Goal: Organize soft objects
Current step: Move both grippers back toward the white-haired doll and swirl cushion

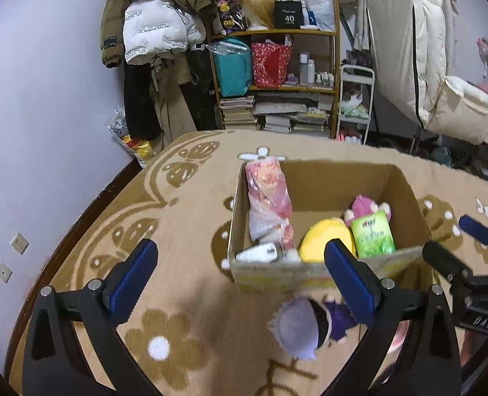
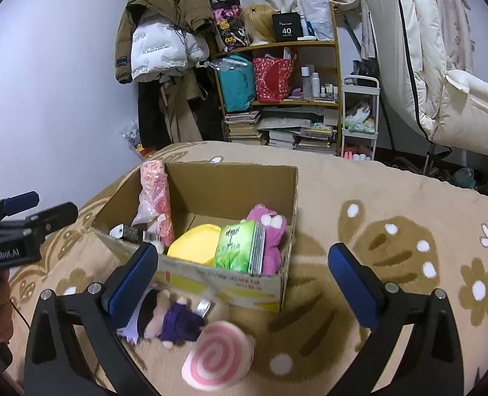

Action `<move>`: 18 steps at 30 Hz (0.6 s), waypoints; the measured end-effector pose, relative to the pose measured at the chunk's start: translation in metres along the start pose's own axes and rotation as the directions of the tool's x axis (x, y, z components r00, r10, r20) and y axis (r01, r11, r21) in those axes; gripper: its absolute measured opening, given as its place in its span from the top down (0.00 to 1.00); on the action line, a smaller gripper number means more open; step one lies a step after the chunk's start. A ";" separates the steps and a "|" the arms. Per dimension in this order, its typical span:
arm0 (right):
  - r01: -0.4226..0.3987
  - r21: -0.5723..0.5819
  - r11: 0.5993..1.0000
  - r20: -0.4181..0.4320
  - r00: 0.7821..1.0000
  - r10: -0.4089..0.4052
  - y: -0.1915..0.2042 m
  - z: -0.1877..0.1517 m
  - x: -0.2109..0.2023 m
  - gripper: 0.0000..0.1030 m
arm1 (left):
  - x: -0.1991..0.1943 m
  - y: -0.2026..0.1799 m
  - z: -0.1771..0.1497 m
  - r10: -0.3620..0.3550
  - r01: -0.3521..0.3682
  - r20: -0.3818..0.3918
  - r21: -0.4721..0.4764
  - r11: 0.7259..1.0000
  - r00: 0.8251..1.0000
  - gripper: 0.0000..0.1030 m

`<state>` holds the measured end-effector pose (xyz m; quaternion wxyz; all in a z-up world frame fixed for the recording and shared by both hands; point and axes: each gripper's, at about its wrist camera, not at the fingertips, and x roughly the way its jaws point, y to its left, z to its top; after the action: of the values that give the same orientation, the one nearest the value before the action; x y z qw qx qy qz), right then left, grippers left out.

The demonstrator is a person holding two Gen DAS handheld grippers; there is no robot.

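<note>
An open cardboard box (image 1: 313, 178) (image 2: 230, 178) stands on a patterned blanket. Inside lie a yellow plush (image 1: 320, 241) (image 2: 194, 242), a green tissue pack (image 1: 372, 232) (image 2: 239, 247), a pink plush (image 1: 366, 204) (image 2: 270, 227) and a pink wrapped bundle (image 1: 267, 198) (image 2: 155, 194). In front of the box lie a small doll (image 1: 303, 326) (image 2: 168, 320) in purple clothes and a pink swirl cushion (image 2: 217, 356). My left gripper (image 1: 240, 283) is open and empty above the blanket, left of the doll. My right gripper (image 2: 244, 283) is open and empty above the cushion.
A shelf (image 1: 277, 76) (image 2: 277, 92) with bags, bottles and stacked books stands behind the bed, beside hanging coats (image 1: 151, 33) (image 2: 165, 39). White bedding (image 1: 422, 49) (image 2: 442, 66) hangs at the right. The blanket's left edge (image 1: 79, 217) drops to the wall.
</note>
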<state>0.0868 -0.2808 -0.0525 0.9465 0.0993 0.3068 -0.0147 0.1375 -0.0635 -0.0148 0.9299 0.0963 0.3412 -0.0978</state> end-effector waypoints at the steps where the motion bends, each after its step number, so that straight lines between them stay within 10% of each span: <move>1: -0.001 0.001 1.000 -0.002 1.000 0.001 0.001 -0.001 -0.003 0.00 | -0.002 -0.001 -0.003 0.003 -0.003 -0.009 0.008 1.000 1.000 0.03; 18: -0.008 0.019 1.000 -0.118 0.993 0.010 -0.001 -0.044 -0.014 0.00 | -0.015 0.000 -0.035 -0.030 0.028 -0.108 -0.026 0.999 0.994 0.03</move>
<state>0.0496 -0.2736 -0.0793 0.9257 0.1103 0.3618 -0.0074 0.1044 -0.0528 -0.0311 0.9097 0.0850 0.3934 -0.1018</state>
